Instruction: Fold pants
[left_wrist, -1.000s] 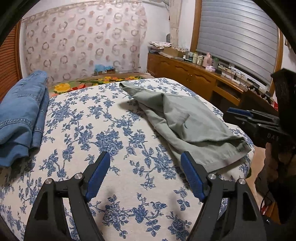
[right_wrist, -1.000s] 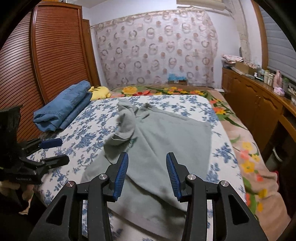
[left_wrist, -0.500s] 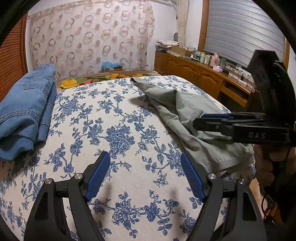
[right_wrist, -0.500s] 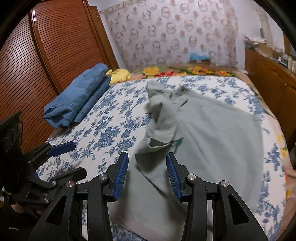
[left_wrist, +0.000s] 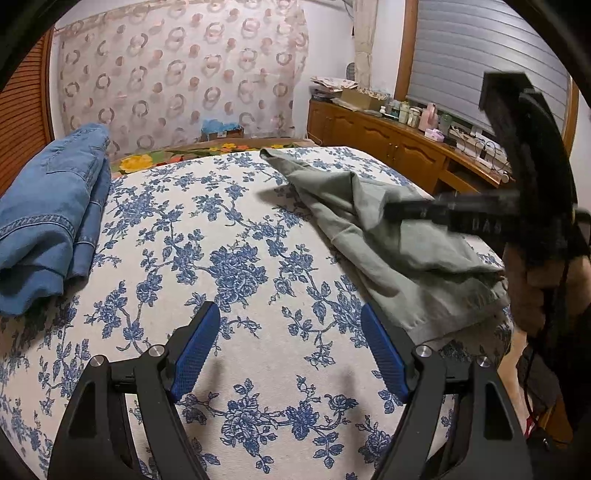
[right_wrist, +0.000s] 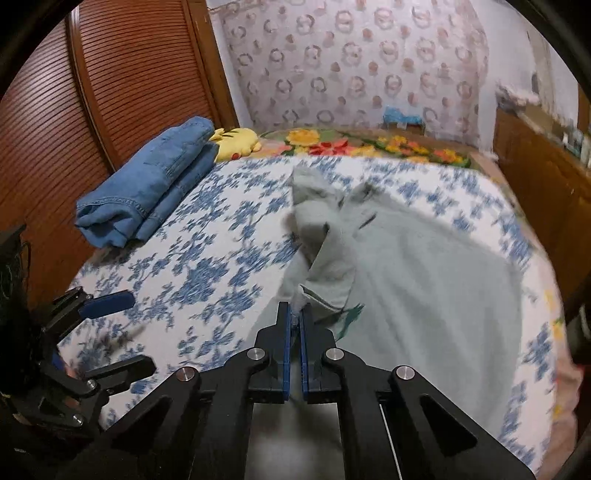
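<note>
Plainly the grey-green pants (right_wrist: 424, 280) lie rumpled on the right half of the bed (left_wrist: 229, 266), one leg folded over itself toward the middle. They look soft and light, likely to sag and slide unless taken at a hem or at the waistband. The right gripper (right_wrist: 294, 317) has just been closing and its jaws are now nearly together at a fold of the cloth; whether cloth is pinched between them I cannot tell. The left gripper (left_wrist: 290, 354) hangs wide open over bare floral sheet, holding nothing. No containers show; folded jeans (left_wrist: 48, 221) sit at the far left.
</note>
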